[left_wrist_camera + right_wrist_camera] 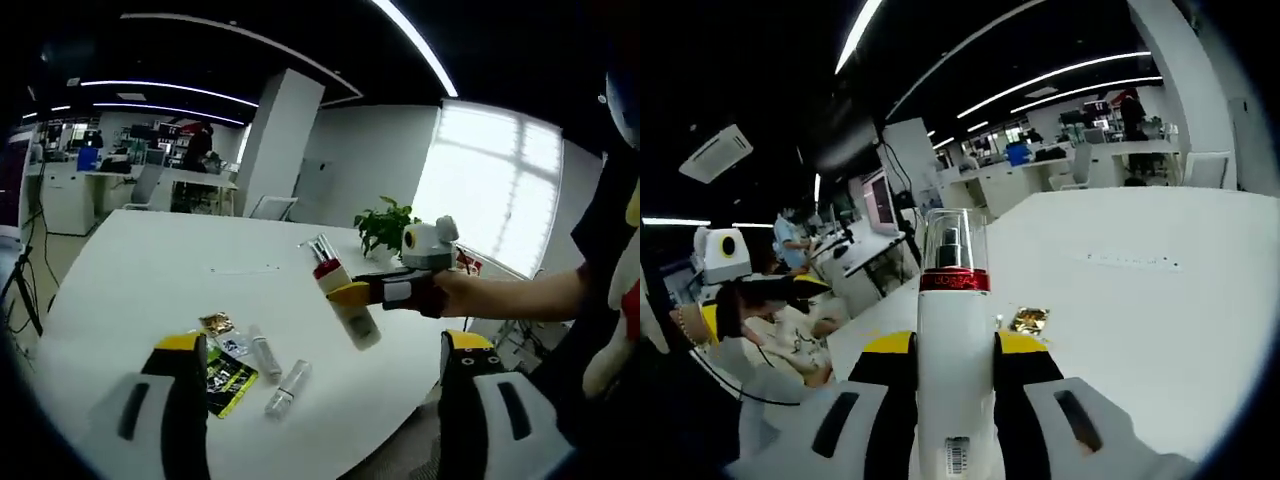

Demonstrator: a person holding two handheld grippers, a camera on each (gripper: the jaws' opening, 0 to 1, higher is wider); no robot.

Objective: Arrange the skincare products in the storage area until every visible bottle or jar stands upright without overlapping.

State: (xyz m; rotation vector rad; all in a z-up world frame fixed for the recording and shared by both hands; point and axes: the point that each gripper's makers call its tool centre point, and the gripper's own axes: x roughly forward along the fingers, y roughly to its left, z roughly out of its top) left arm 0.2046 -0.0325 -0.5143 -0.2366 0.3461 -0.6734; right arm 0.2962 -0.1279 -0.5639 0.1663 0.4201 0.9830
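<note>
The white bottle (953,370), with a red band whose lettering is too small to read, is clamped above the table (1160,300) by the right tongs (954,350). The left tongs (325,375) gape, holding nothing.

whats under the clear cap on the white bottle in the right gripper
Through the clear cap a dark pump nozzle shows, above a red band on the white bottle. The right gripper's jaws cover the bottle's sides lower down.

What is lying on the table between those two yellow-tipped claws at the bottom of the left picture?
In the left gripper view, between the left gripper's jaws, lie a gold sachet, a green-and-black packet and two small clear tubes on the white table.
</note>
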